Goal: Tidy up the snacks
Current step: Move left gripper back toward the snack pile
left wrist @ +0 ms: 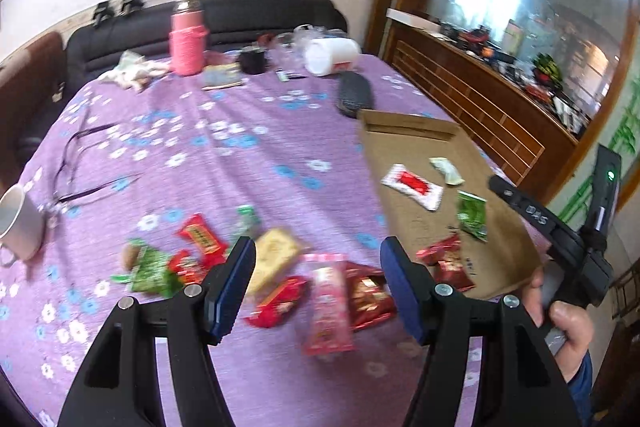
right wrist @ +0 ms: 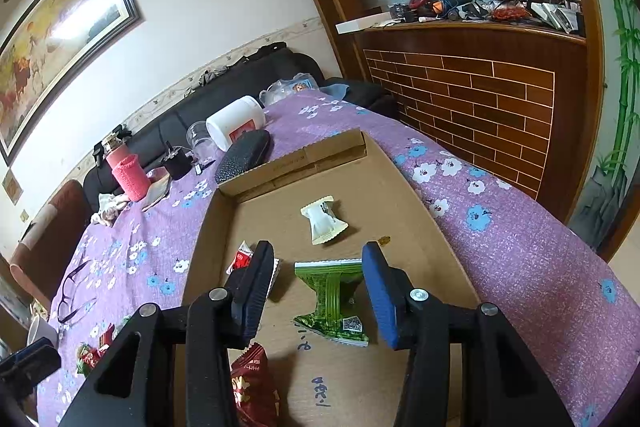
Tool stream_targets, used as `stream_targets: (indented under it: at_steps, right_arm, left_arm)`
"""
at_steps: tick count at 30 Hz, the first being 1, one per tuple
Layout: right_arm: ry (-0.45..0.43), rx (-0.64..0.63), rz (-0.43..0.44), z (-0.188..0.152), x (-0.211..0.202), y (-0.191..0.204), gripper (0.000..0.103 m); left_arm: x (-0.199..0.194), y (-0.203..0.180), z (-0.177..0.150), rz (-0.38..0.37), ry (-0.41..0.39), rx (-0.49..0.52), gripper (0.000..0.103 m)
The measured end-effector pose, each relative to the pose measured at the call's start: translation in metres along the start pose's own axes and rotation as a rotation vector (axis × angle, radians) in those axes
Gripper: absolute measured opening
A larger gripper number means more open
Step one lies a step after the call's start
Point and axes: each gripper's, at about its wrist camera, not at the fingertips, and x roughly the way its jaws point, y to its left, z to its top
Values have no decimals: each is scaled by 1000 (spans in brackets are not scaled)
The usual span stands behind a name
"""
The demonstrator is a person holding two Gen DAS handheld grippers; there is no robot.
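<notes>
Left hand-held gripper (left wrist: 318,283) released, jaws spread wide, hovering over a loose heap of snacks on the purple flowered cloth (left wrist: 224,155) of the worktop. Between the jaws: a pink packet (left wrist: 328,311), a dark red packet (left wrist: 370,297) and a red packet (left wrist: 278,301). Just beyond the left jaw, a pale yellow packet (left wrist: 274,259); further left, a red wrapper (left wrist: 202,239) and a green packet (left wrist: 154,271). All blurred, labels unreadable.

Right hand-held gripper (right wrist: 318,287) also released, empty, poised above the shallow cardboard tray (right wrist: 404,211) lying on the right part of the cloth. Directly between its jaws, flat on the tray floor, a green packet (right wrist: 332,301), touched by neither finger. Past it, a white twisted packet (right wrist: 323,219). Half hidden behind the left finger, a white-and-red packet (right wrist: 242,259); at the near tray edge, a red packet (right wrist: 252,383).

From the left wrist view, the same tray (left wrist: 404,143) holding four snacks, with a bare hand (left wrist: 568,323) gripping the right tool's handle.

Farther back on the cloth: a pink flask (left wrist: 186,39), a white tub on its side (left wrist: 332,55), a dark case (left wrist: 354,95), spectacles (left wrist: 80,163) and a white mug (left wrist: 18,223).
</notes>
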Motion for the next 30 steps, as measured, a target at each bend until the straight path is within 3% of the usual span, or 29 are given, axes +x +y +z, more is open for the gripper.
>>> stream_targets:
  at_steps: [5,9,12,19,25,27,28,30]
  right_arm:
    - [-1,7,2,0,-1,-2,50]
    - [-2,2,12,0,-2,0,50]
    - [-3,-2,19,0,-2,1,50]
    - [2,-2,33,-1,-2,3,51]
    - [3,-6,45,-1,-3,6,52]
    - [5,-6,48,-1,-3,6,52]
    - [7,-7,49,-1,-3,7,52]
    - [7,-5,50,-2,-3,7,52]
  left_arm:
    - [-8,46,-3,58,9,-65,64]
    - [-4,100,-9,125,35,-174,64]
    - [11,132,-12,124,86,-261,64]
    - [48,157,-23,109,163,-354,64]
    - [64,152,-21,169,129,-286,64]
    - [67,151,-20,173,122,-259,47]
    - [67,151,-19,188,123,-257,29]
    - [68,151,-20,202,128,-242,25]
